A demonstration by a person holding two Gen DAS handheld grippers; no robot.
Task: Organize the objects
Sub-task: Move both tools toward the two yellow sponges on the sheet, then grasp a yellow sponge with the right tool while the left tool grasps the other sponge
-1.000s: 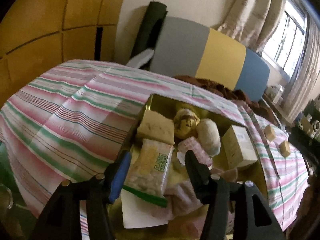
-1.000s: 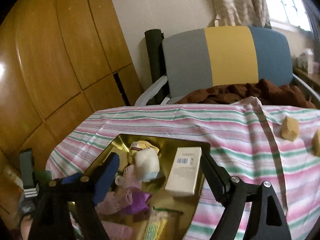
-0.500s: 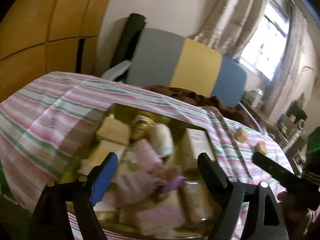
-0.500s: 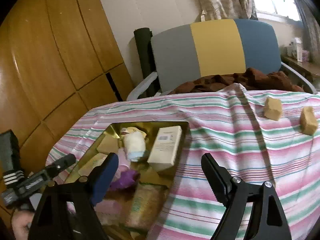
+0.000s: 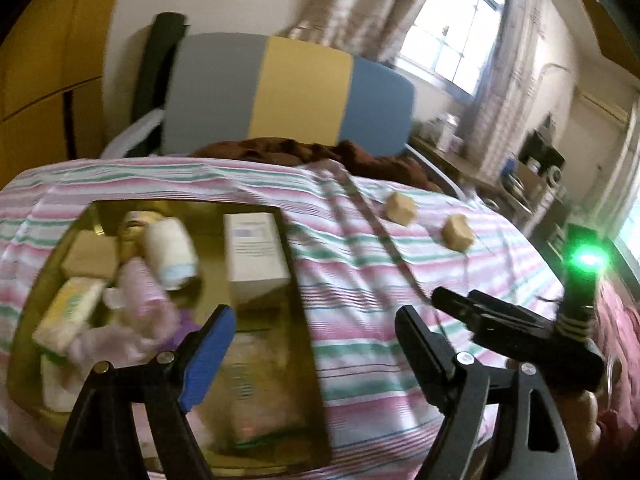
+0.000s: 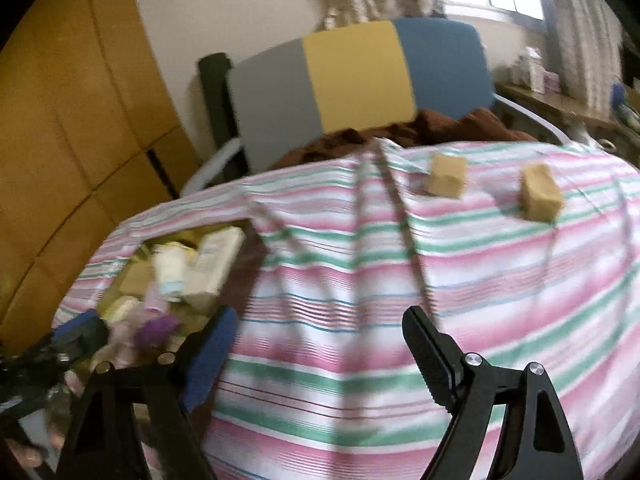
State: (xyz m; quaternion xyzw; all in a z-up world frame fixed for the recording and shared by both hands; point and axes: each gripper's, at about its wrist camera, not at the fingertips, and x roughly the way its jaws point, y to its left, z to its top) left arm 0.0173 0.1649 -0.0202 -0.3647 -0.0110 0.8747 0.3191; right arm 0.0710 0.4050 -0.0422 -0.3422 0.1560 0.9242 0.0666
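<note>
The left gripper [image 5: 316, 344] had just opened wide, leaving the snack packet [image 5: 256, 384] in the gold tray [image 5: 308, 352]. The right gripper [image 6: 320, 344], also wide and empty, faced two tan blocks [image 6: 447, 176] well apart on the striped bench [image 6: 360, 360], probably next.

The right gripper [image 6: 316, 348] hangs with fingers [image 6: 428, 356] spread and empty over the striped cloth [image 6: 360, 280]. Two tan blocks [image 6: 446, 176] [image 6: 540, 192] sit apart toward one o'clock. The gold tray [image 6: 188, 236], crowded with packages, lies at nine o'clock.
</note>
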